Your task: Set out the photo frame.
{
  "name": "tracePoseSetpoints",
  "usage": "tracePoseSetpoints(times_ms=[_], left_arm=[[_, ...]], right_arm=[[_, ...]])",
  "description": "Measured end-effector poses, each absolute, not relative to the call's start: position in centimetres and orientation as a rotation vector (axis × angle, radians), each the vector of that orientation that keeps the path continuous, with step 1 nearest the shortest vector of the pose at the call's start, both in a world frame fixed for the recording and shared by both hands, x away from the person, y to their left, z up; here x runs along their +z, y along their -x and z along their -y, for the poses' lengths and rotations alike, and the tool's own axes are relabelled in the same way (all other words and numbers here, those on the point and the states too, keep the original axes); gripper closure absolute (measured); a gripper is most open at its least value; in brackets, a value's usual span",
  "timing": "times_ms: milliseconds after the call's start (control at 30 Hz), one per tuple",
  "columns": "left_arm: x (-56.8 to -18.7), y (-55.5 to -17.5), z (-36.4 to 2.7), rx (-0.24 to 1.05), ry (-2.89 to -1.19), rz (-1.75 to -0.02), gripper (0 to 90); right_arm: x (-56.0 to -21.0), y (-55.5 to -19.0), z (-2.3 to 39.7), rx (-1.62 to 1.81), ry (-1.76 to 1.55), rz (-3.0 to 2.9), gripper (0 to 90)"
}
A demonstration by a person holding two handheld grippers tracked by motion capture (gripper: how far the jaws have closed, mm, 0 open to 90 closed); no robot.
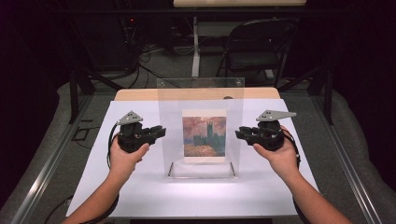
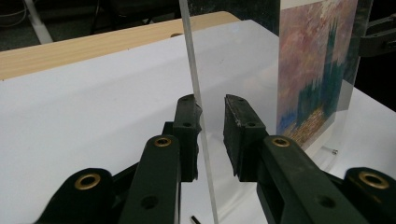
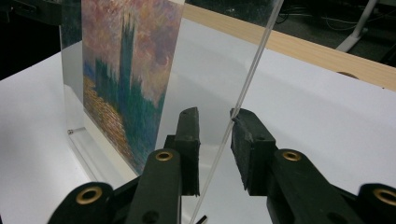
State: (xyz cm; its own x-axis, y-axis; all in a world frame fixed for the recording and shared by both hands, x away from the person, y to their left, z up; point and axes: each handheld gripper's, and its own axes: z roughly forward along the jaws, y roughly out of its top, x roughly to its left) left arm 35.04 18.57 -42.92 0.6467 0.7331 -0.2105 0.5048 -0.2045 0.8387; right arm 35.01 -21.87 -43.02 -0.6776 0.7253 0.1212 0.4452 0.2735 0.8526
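A clear acrylic picture frame (image 1: 201,93) stands upright on the white sheet, holding a painted print (image 1: 204,136) of towers under a reddish sky. My left gripper (image 1: 161,132) is at the frame's left edge and my right gripper (image 1: 239,133) at its right edge. In the left gripper view the panel's thin edge (image 2: 191,56) runs between the jaws of that gripper (image 2: 212,116), close against one pad with a gap to the other. In the right gripper view the edge (image 3: 257,60) passes between the jaws there (image 3: 215,126), brushing one pad only. The print (image 2: 317,65) (image 3: 126,65) shows side-on.
A white sheet (image 1: 140,186) covers the wooden table (image 1: 140,94). Small metal standoffs (image 1: 170,169) hold the frame's base. A black folding chair (image 1: 257,46) and cables stand beyond the table. Metal rails (image 1: 46,163) flank both sides.
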Motion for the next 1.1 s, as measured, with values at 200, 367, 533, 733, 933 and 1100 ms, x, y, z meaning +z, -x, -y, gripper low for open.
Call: tracePoseSetpoints(times_ms=[200,367,533,733,933,1100], left_arm=[[-43.0,-34.0,-18.8,0.283,-1.858,-0.963,75.4],[-43.3,-32.7,-19.0,0.275,-1.838,-0.941,75.1],[-43.5,-31.4,-19.2,0.262,-1.827,-0.929,74.2],[-43.8,-30.0,-19.3,0.273,-1.823,-0.902,72.7],[-44.5,-29.3,-19.3,0.303,-1.824,-0.912,66.0],[-45.3,-28.9,-19.8,0.328,-1.810,-0.941,56.3]], right_arm=[[-43.1,-34.2,22.0,1.387,-1.063,-2.253,72.4],[-43.5,-32.7,22.2,1.437,-1.048,-2.228,72.9],[-43.8,-31.3,22.4,1.466,-1.027,-2.216,73.0],[-44.4,-29.9,22.4,1.500,-1.019,-2.199,71.7],[-44.9,-29.2,22.7,1.516,-1.017,-2.160,67.5],[-45.7,-28.8,23.7,1.531,-1.071,-2.125,55.3]])
